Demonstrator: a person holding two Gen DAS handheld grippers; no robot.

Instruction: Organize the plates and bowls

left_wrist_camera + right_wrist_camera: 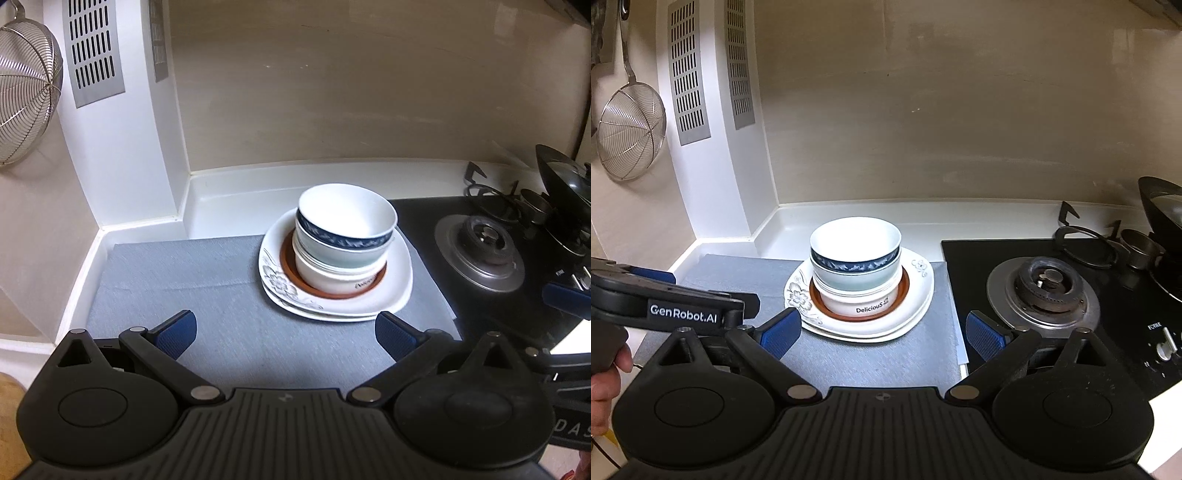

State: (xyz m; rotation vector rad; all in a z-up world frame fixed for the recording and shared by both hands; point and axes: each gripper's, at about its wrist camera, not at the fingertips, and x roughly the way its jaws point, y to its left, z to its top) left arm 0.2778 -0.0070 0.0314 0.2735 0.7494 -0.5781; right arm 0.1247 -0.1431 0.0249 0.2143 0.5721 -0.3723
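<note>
Desk (pixel 798 218): white surface set in a corner of cream wall panels, a raised lip along the back.

Gas hob (pixel 1034 258): black glass, let into the desk on the right; one round burner (pixel 1047 290) on a silver ring, a dark pan (pixel 1163 229) at the far right edge.

Grey mat (pixel 177 277): flat on the desk, left of the hob, bearing the crockery.

Wire strainer (pixel 629 129): hanging on the left wall beside two slotted vent plates (pixel 689 70).

Left gripper (pixel 285 334): low over the near edge of the mat, blue-padded fingers (pixel 177 332) spread wide, nothing between them; the stack stands well clear ahead.

Right gripper (pixel 882 334): near the stack's front right, fingers released and wide apart, empty. A hand (pixel 605 384) shows at the left edge of its view.

Stack of plates (pixel 919 295): two white, floral-edged plates, one on the other, on the right part of the mat, close to the hob.

Brown saucer (pixel 905 291): centred on the upper plate.

White bowl lettered "DeliciouS" (pixel 857 301): upright in the saucer.

Pale green bowl (pixel 857 282): nested in it.

Blue-banded bowl (pixel 855 243): nested on top, mouth up, empty.
</note>
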